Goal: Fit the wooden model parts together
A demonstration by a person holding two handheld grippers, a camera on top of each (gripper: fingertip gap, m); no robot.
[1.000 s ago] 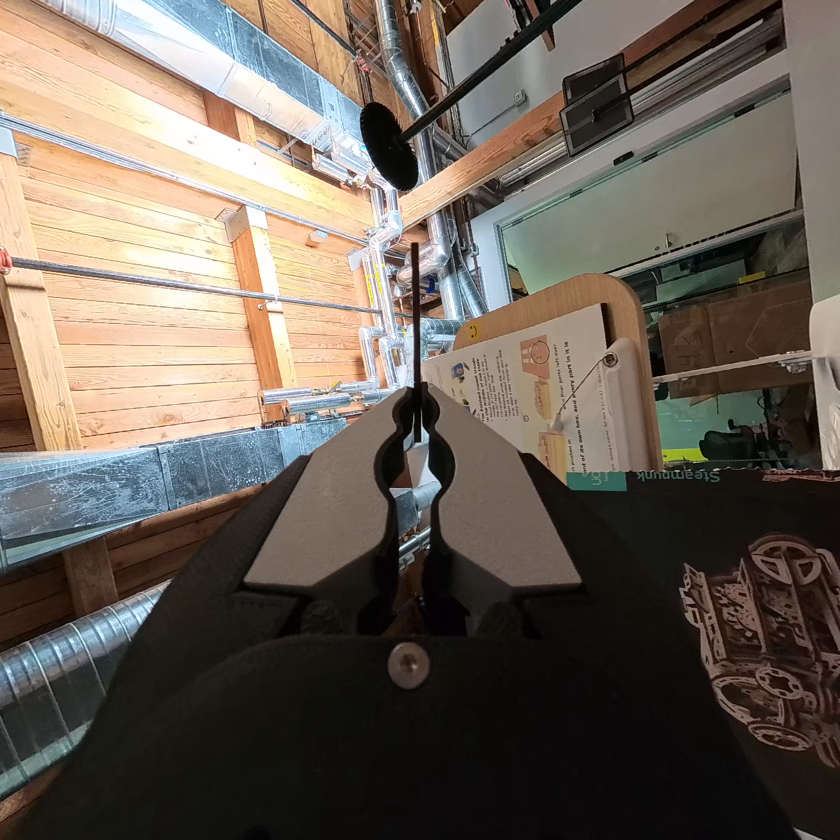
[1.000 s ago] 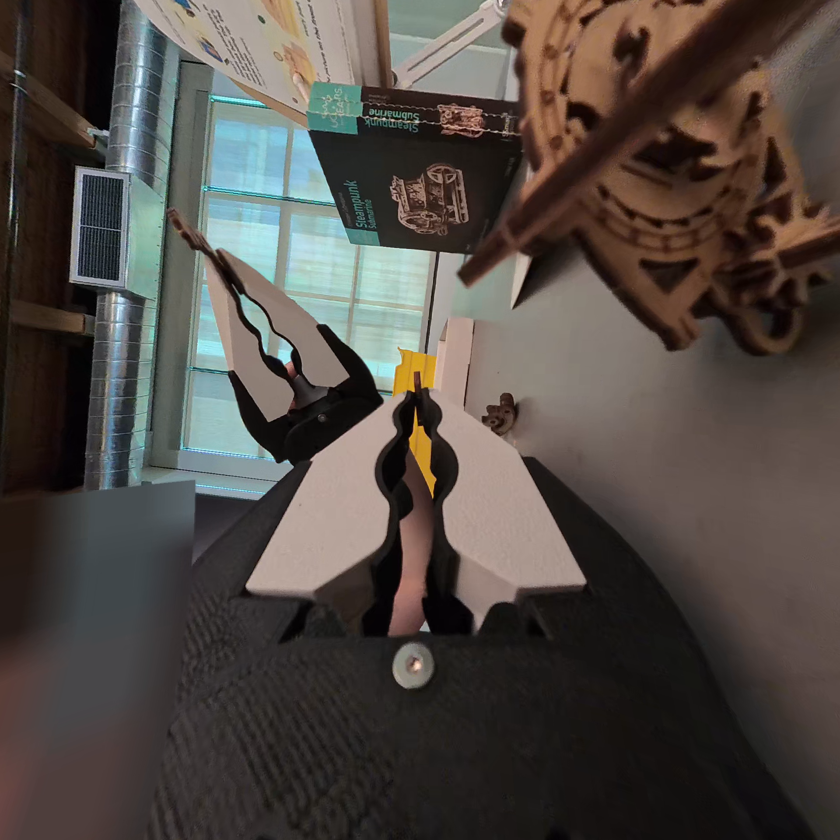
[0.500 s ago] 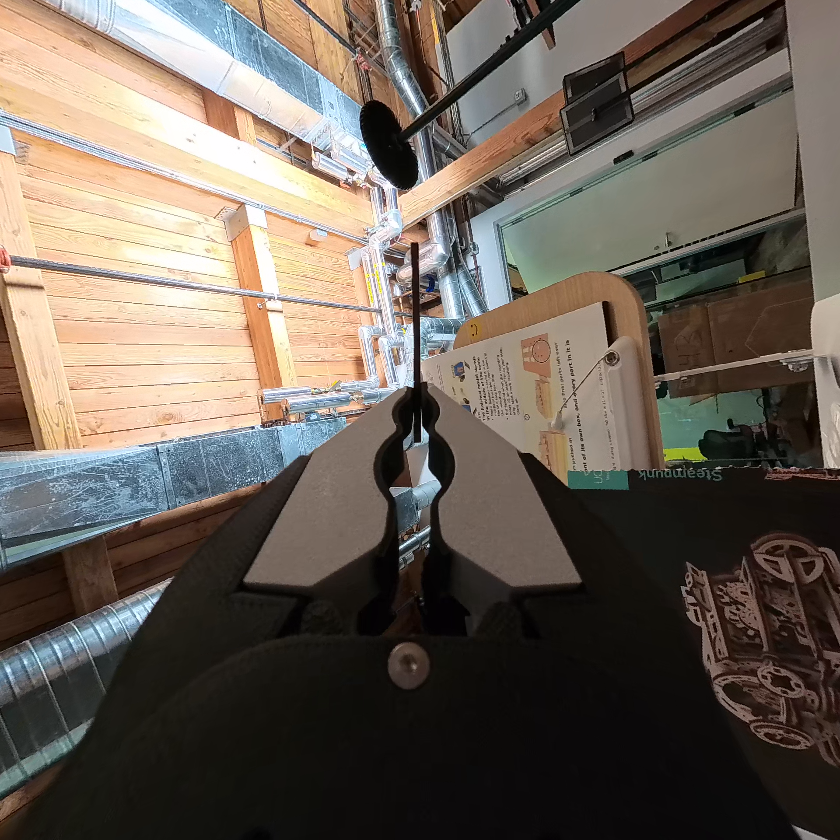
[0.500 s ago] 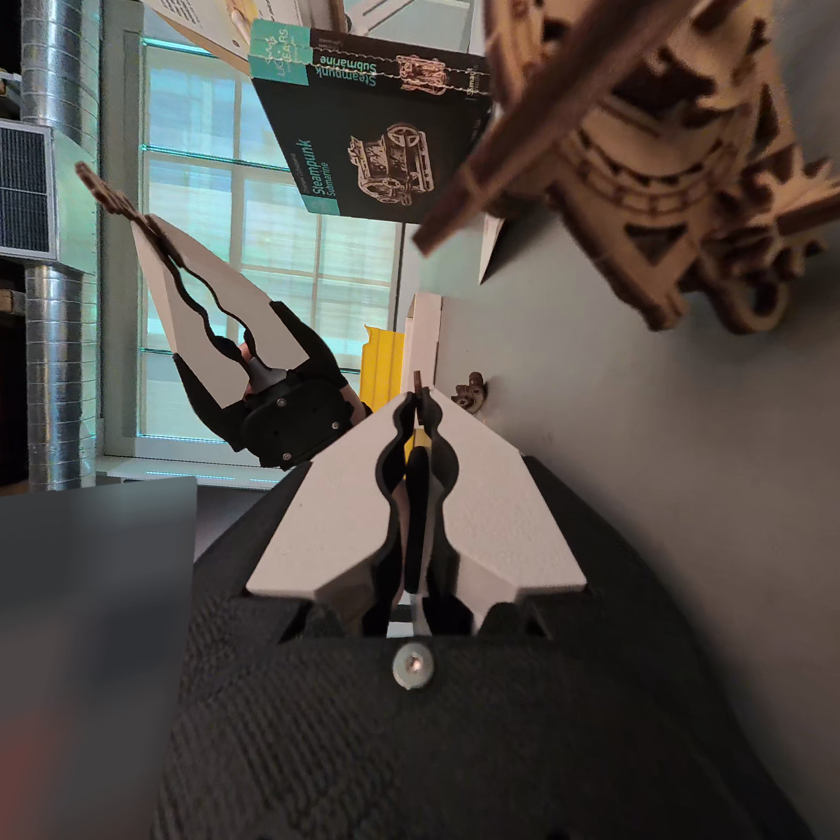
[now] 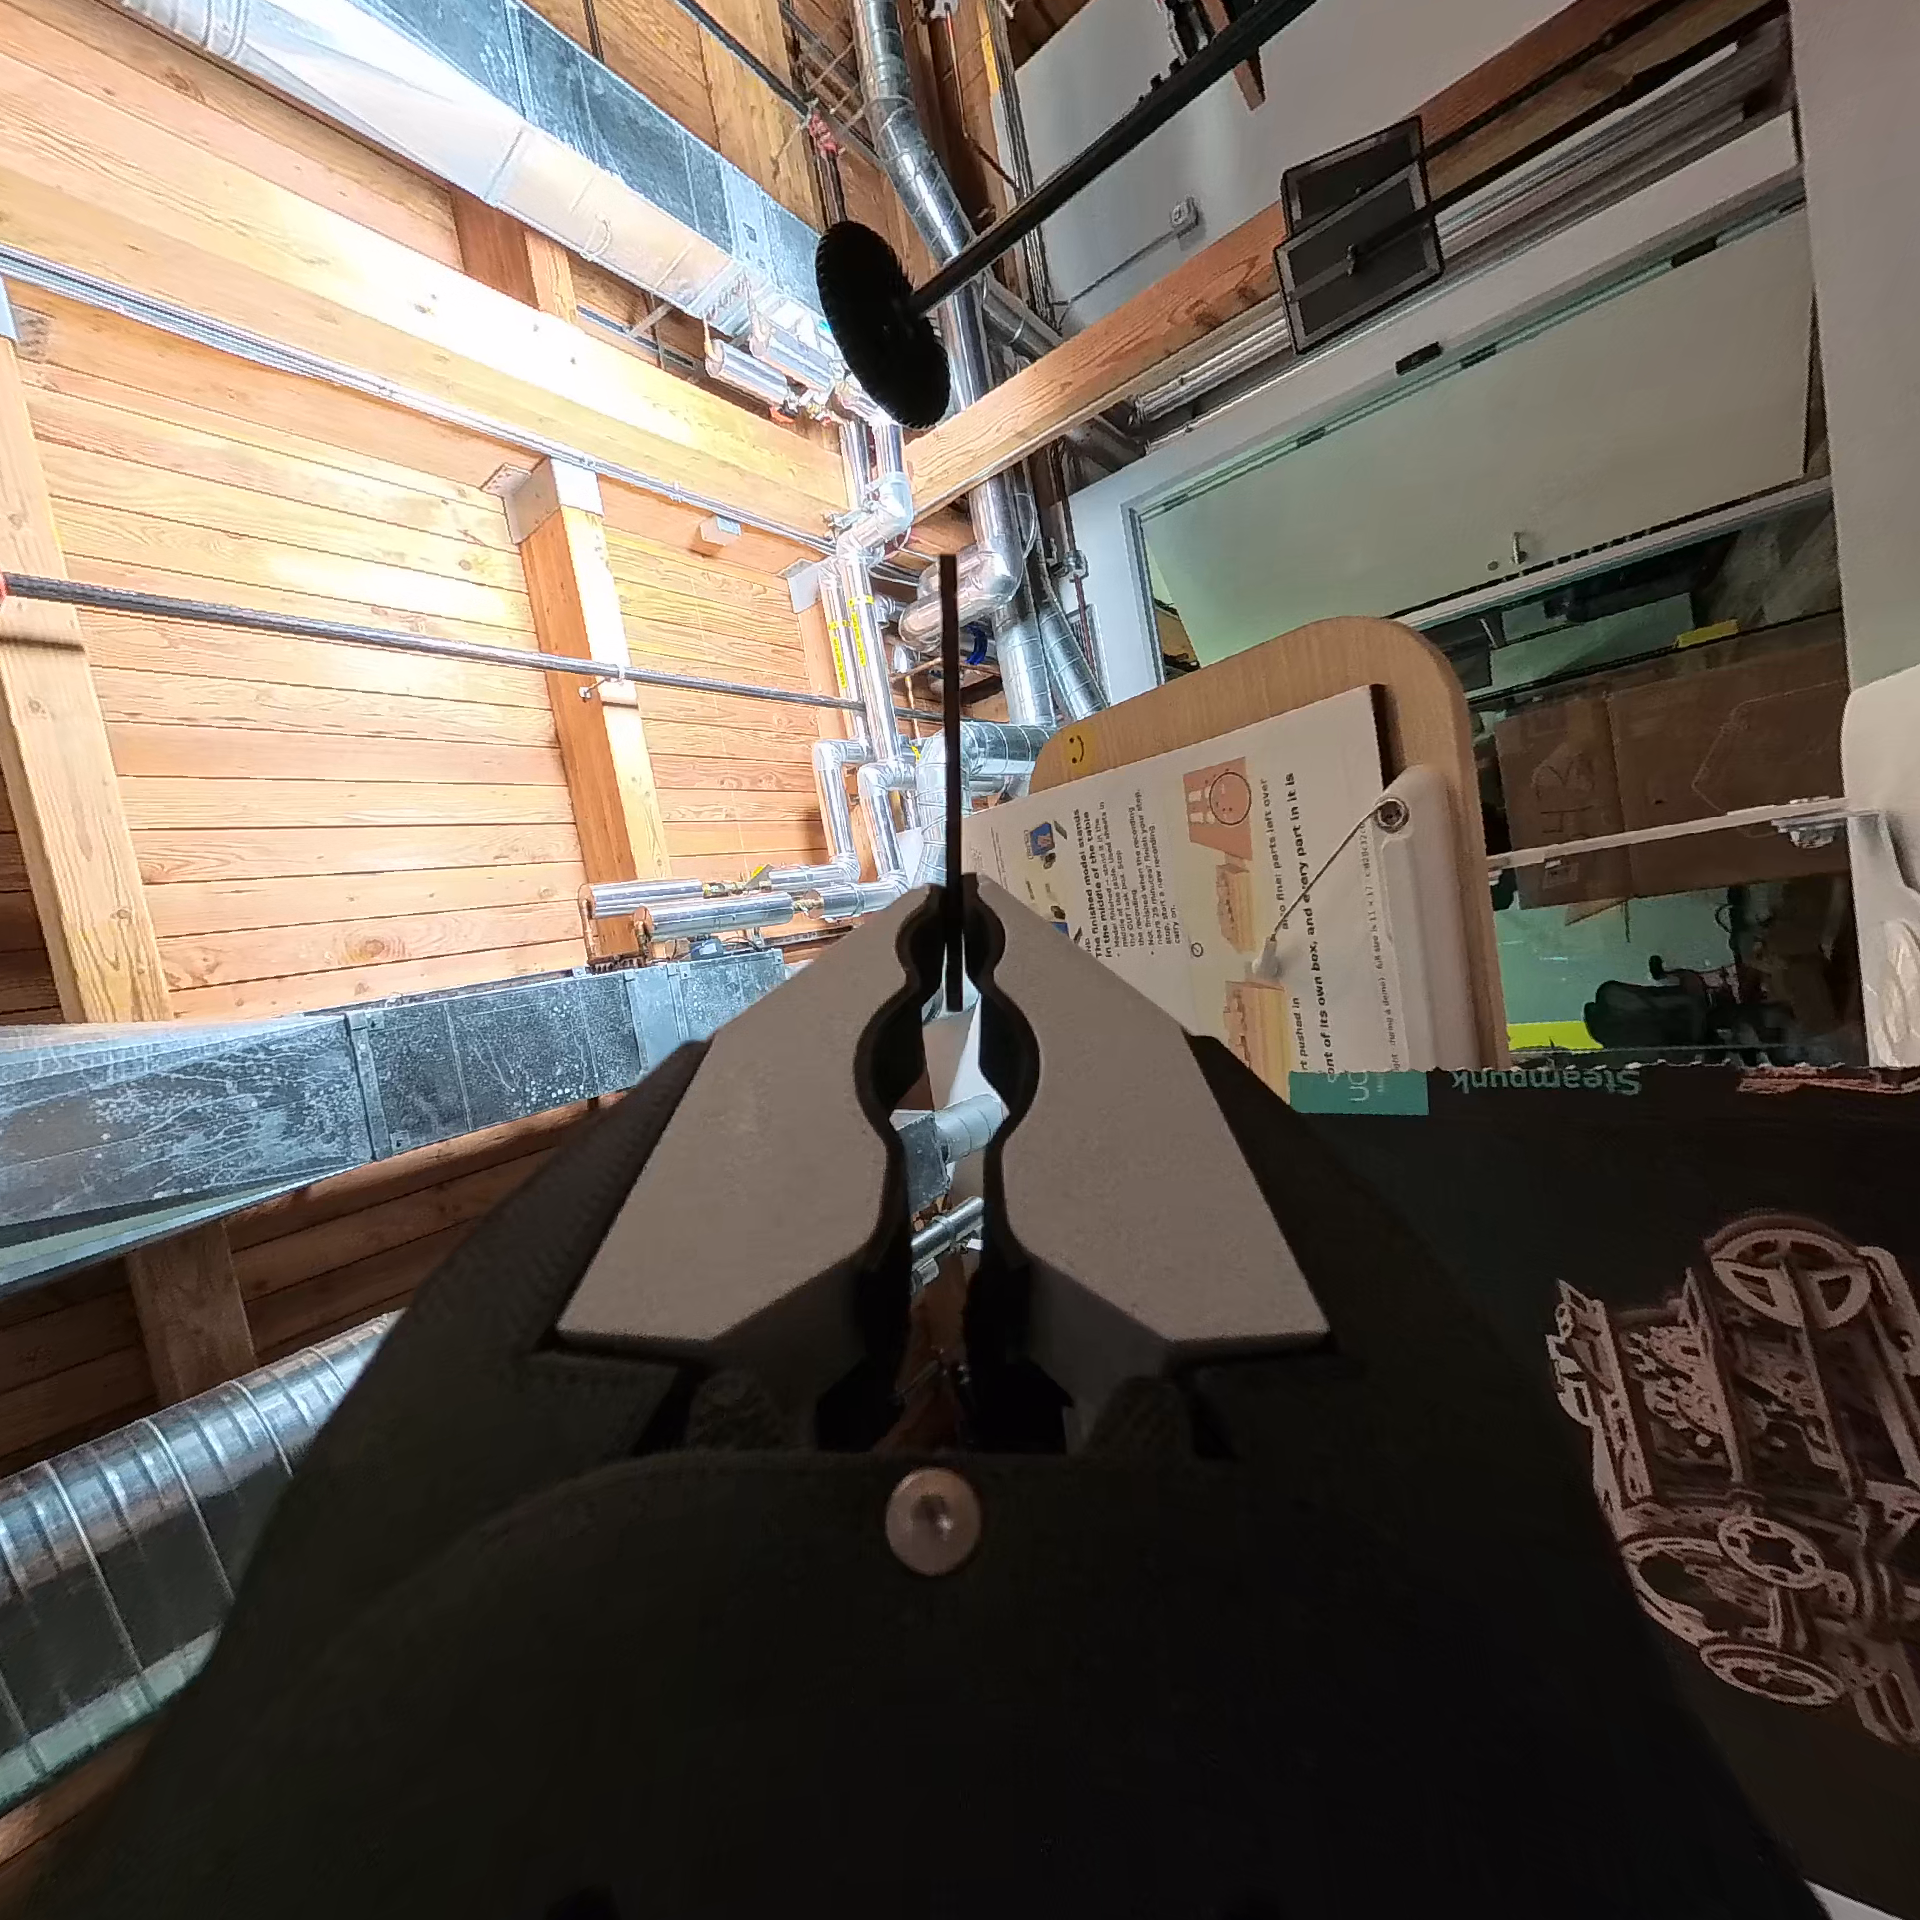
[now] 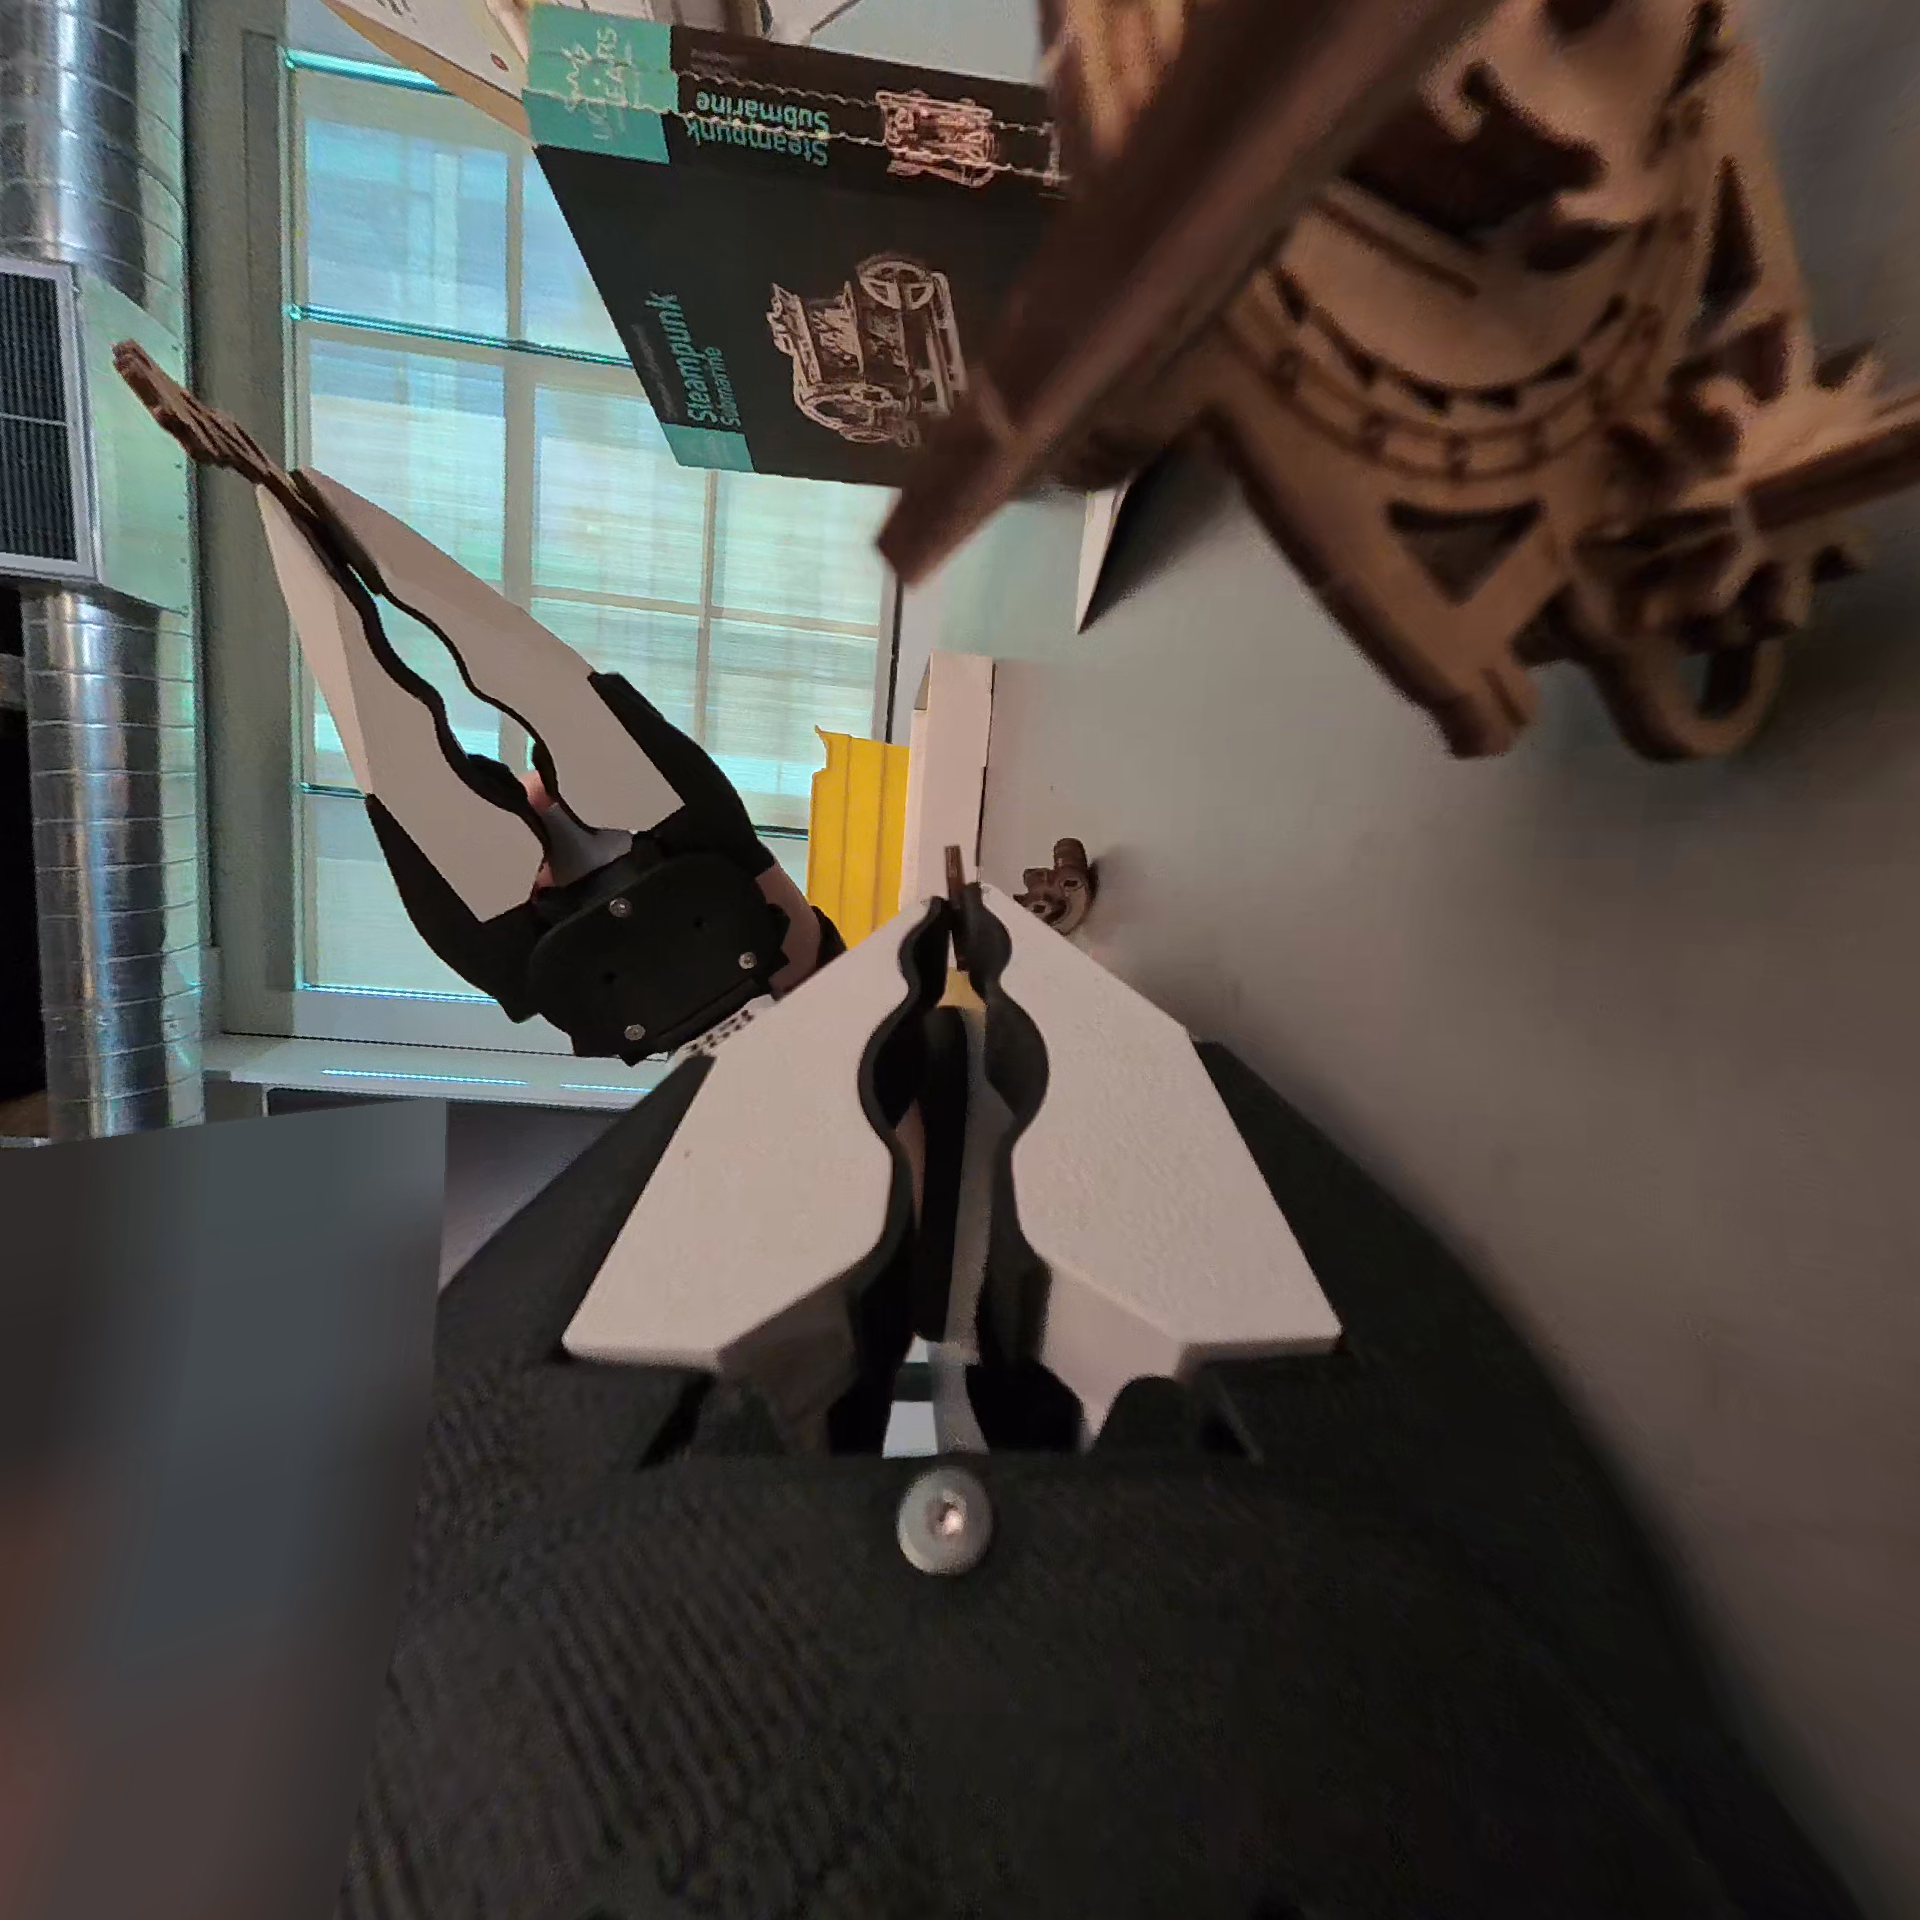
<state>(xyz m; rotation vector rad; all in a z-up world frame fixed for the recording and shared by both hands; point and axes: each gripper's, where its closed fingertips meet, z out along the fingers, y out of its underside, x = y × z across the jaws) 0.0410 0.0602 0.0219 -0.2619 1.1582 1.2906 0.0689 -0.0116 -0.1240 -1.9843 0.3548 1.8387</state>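
My left gripper (image 5: 951,894) points up toward the ceiling and is shut on a thin flat wooden part (image 5: 950,727), seen edge-on as a dark line above the tips. In the right wrist view the same gripper (image 6: 286,488) shows at the left, with the brown toothed part (image 6: 197,410) sticking out past its tips. My right gripper (image 6: 956,904) is shut on a small wooden piece (image 6: 954,873) that pokes out at the tips. The large wooden model (image 6: 1507,364) stands on the grey table (image 6: 1455,1039), blurred and close at the upper right.
A black and teal model box (image 6: 810,260) stands behind the model and fills the right of the left wrist view (image 5: 1662,1351). A small wooden piece (image 6: 1060,894) lies on the table near a white box (image 6: 951,769) and a yellow object (image 6: 857,821). An instruction sheet (image 5: 1247,883) leans on a wooden board.
The right wrist view has swung and closed in: the left gripper, the box and the model look larger and sit lower in it. The left wrist view is nearly unchanged.
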